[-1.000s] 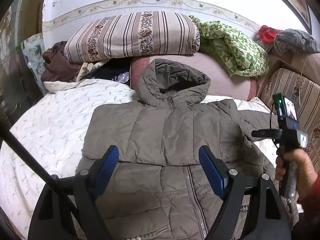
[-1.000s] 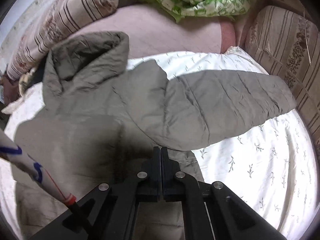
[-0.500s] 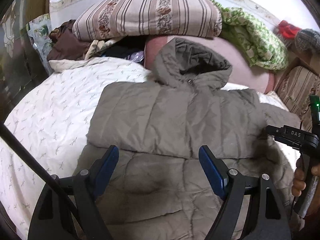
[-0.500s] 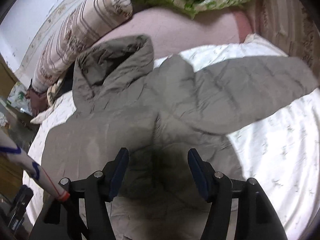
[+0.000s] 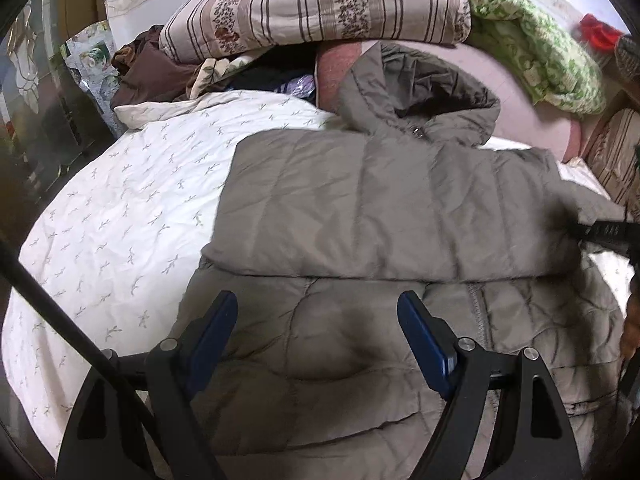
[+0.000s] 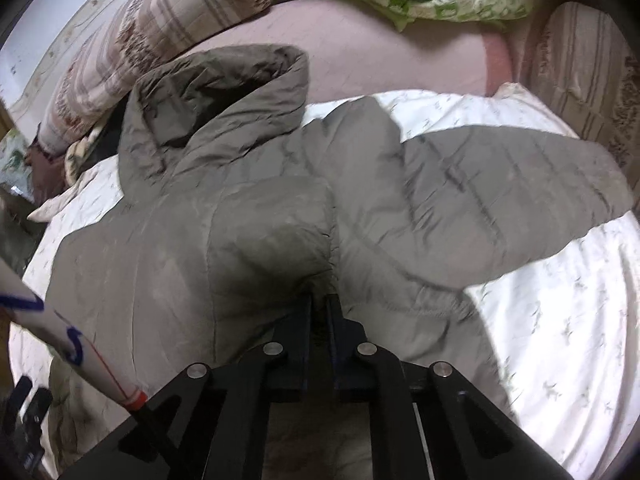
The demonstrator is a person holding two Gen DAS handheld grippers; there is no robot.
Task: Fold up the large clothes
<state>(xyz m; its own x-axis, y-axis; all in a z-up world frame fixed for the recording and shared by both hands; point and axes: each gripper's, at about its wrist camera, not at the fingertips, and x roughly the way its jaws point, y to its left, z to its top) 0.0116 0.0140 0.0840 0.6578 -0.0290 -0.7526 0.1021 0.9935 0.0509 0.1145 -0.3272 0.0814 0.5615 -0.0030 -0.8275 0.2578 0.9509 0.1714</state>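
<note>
A large grey-olive hooded puffer jacket (image 5: 380, 216) lies front up on a white bedspread (image 5: 132, 216). Its left sleeve is folded across the chest. My left gripper (image 5: 318, 320) is open and empty above the jacket's lower front. In the right wrist view the jacket (image 6: 240, 232) fills the middle, with its right sleeve (image 6: 500, 208) spread out to the right on the bedspread (image 6: 560, 320). My right gripper (image 6: 320, 300) is shut, pinching a fold of jacket fabric at the end of the folded sleeve. The right gripper's body shows at the right edge of the left wrist view (image 5: 608, 234).
A striped pillow (image 5: 320, 4), a green patterned quilt (image 5: 532, 40) and a pink cushion (image 5: 532, 120) are stacked behind the hood. Dark clothes (image 5: 156, 72) are piled at the back left. A striped cushion (image 6: 580, 80) stands at the right.
My right gripper opened half a second ago and has shut again on jacket fabric. My left gripper has moved closer over the jacket, staying open.
</note>
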